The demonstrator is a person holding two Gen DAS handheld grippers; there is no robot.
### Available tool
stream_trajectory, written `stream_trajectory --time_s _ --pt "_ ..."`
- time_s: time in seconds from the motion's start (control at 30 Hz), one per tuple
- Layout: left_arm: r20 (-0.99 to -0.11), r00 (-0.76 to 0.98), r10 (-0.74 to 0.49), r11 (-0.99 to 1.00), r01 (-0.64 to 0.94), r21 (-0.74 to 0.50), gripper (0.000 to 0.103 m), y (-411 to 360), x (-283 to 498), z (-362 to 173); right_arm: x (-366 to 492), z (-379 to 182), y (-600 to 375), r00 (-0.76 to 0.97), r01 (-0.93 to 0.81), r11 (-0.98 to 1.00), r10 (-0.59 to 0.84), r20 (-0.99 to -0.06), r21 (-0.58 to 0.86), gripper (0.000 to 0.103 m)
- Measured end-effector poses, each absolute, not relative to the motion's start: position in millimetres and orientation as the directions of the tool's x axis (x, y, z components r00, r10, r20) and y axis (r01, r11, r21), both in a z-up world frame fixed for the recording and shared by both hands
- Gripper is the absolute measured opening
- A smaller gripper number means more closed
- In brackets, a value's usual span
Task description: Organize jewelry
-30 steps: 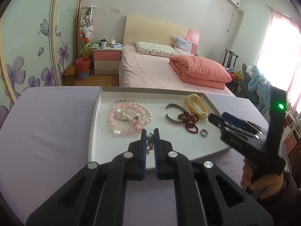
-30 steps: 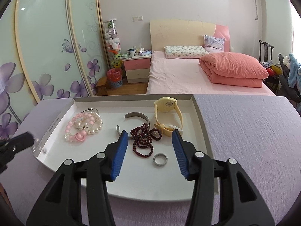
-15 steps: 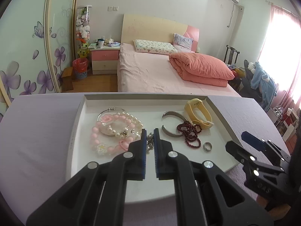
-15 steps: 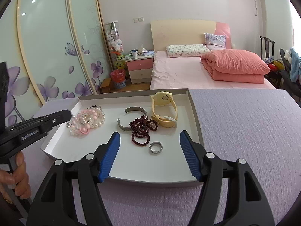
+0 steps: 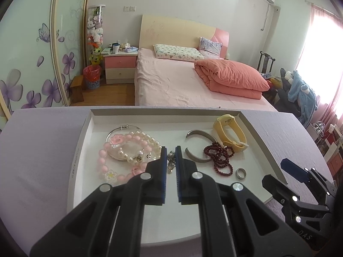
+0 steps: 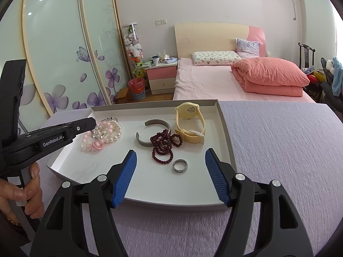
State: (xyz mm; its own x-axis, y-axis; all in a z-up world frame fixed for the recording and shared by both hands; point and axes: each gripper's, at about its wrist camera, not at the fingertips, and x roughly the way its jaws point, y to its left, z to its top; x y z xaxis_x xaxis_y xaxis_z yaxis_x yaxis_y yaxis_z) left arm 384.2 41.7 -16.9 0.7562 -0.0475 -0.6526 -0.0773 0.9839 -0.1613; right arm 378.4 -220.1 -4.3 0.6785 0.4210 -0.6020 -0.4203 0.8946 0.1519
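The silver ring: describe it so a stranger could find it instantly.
Look in the white tray on the purple tabletop. Near its front edge, before the dark red bead bracelet, lies the silver ring: the only small plain closed metal band there.

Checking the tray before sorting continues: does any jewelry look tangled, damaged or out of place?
Nothing looks damaged. The dark red bead strand lies bunched over the silver cuff bangle, and the pink and pearl bracelets are heaped together at the white tray's left.
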Motion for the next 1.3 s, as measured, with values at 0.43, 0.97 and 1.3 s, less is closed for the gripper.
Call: stream_trajectory --time_s 0.43,0.97,1.3 --pt "-0.591 0.807 -0.003 0.972 -0.135 -0.19 0.096 63.9 356.2 -0.7 366.3 -0.1 -219.7 0.692 -0.425 0.895 0.418 -0.588 0.136 0.09" --pt "-0.614 0.779 0.127 0.957 -0.259 -0.13 0.101 99.8 311.3 -20.3 355.6 -9.4 -206.3 0.708 -0.391 0.917 0.358 -0.608 0.085 0.102" --pt "-0.655 0.753 0.068 0.94 -0.269 -0.212 0.101 113.9 279.8 -32.7 336.3 -8.1 -199.2 0.697 -0.382 0.92 0.35 -0.626 0.089 0.102"
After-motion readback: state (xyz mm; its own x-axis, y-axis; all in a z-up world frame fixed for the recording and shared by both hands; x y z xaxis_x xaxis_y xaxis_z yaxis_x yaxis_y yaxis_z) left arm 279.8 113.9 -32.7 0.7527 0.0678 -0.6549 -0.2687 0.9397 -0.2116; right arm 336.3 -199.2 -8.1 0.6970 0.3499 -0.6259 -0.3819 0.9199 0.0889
